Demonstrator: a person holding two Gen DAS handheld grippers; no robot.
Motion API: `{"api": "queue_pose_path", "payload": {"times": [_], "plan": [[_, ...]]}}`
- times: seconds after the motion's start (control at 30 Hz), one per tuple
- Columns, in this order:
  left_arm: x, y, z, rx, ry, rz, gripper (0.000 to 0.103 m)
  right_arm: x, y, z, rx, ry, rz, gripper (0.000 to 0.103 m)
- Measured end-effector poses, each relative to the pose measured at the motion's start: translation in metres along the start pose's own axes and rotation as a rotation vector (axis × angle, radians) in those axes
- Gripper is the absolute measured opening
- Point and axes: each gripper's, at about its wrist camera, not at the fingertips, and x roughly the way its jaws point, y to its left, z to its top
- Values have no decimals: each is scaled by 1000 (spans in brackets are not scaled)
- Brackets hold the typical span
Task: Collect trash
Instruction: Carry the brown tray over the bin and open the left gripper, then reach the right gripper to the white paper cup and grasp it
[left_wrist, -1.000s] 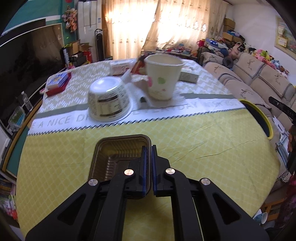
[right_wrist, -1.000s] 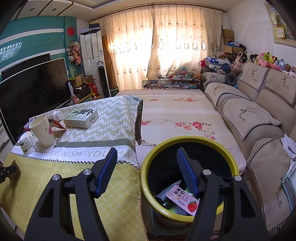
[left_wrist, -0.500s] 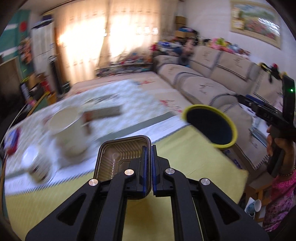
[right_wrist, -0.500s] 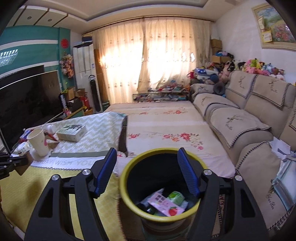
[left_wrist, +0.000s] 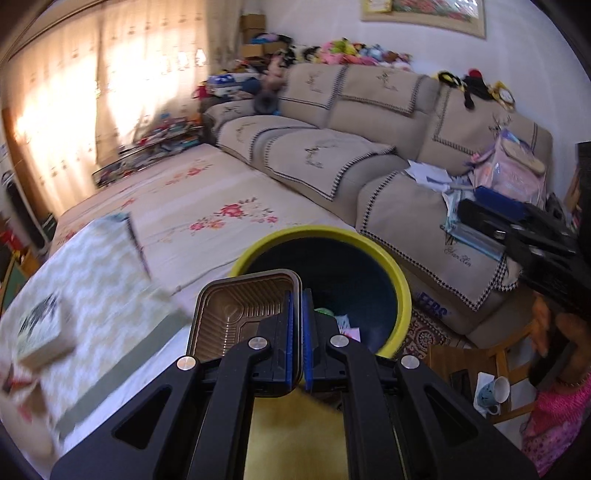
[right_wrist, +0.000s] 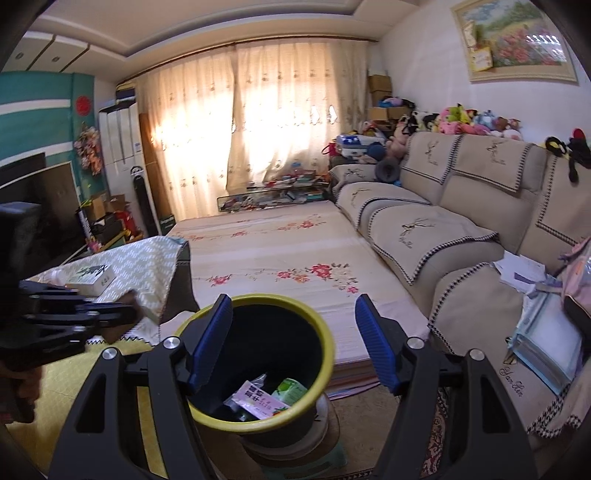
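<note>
My left gripper (left_wrist: 298, 314) is shut on the right rim of a brown plastic food tray (left_wrist: 236, 314) and holds it in the air at the near-left edge of the yellow-rimmed trash bin (left_wrist: 399, 280). In the right wrist view the bin (right_wrist: 317, 336) stands below my right gripper (right_wrist: 293, 332), which is open and empty over its mouth. Wrappers and a green carton (right_wrist: 291, 391) lie inside the bin. The left gripper also shows at the left edge of the right wrist view (right_wrist: 118, 314).
The table with a yellow and green-white cloth (left_wrist: 92, 280) is on the left, with a white box (left_wrist: 40, 332) on it. A beige sofa (left_wrist: 406, 192) runs along the right. A low flowered platform (right_wrist: 280, 258) lies behind the bin.
My left gripper has swung right with the tray, from over the table to the bin's edge. My right gripper has stayed open above the bin, shifting slightly.
</note>
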Motion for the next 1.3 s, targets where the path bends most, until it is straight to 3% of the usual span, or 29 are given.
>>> {"api": "queue_pose_path", "payload": {"times": [0.23,0.3,0.47,0.63,0.67,0.83,1.0,1.3], "plan": [[58,-6,27,-8,35,-43,5,-1,-19,-3,27,2,-35,68],[69,-5,30,-23,47,-41,13,1,-20,-3,30,7,-35,68],[56,1,26,-45,8,-20,53,5,-18,-3,23,14,-21,68],[-5,15,11,-90,-80,16,71,9,-8,-5,17,27,10,68],[-21,18,4,-102,-101,28,78,11,-5,-6,13,30,20,68],[-91,34,-33,-141,-157,93,92,20,25,-8,-17,52,94,69],[-159,59,-81,-224,-205,224,98,30,74,-11,-46,95,227,71],[-275,121,-178,-459,-277,505,98,37,215,-11,-204,154,514,71]]}}
